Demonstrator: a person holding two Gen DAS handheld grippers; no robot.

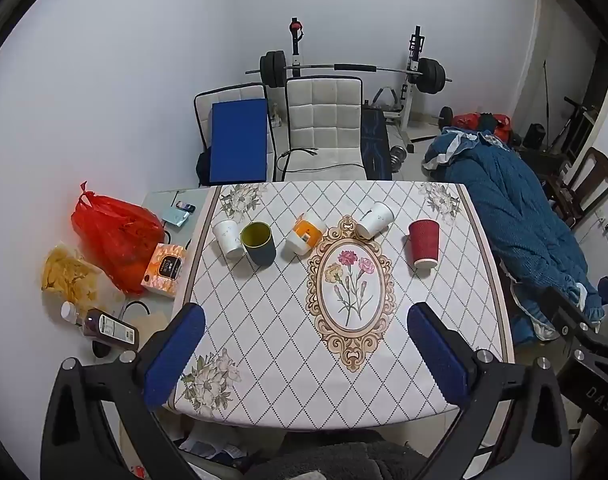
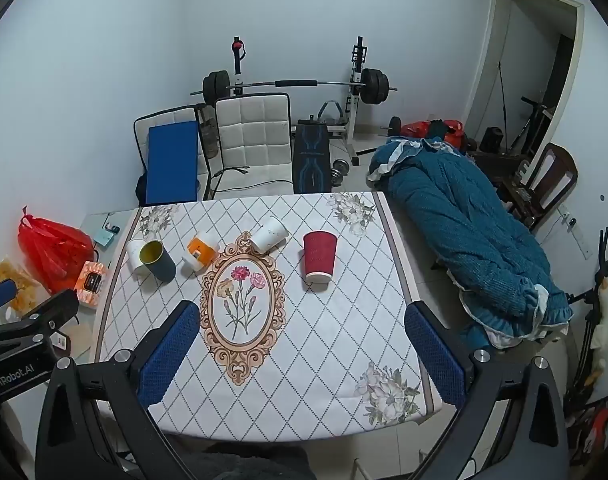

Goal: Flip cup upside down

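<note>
Several cups stand in a row across the far half of the table [image 1: 264, 340]: a white paper cup [image 1: 228, 238], a dark teal cup with a yellow inside [image 1: 258, 243], an orange and white cup [image 1: 305, 234], a second white cup [image 1: 376, 219] and a red ribbed paper cup [image 1: 423, 243]. All have their mouths up. In the right wrist view the red cup [image 2: 319, 256] is nearest. My left gripper [image 1: 305, 354] is open and empty, high above the near edge. My right gripper [image 2: 302, 354] is open and empty too, well short of the cups.
A red plastic bag [image 1: 116, 236], a bag of chips [image 1: 70, 272], an orange box [image 1: 164, 270] and a bottle [image 1: 104, 326] lie left of the table. A teal blanket [image 2: 475, 240] lies on the right. Two white chairs [image 1: 323, 128] and a barbell rack [image 1: 351, 70] stand behind.
</note>
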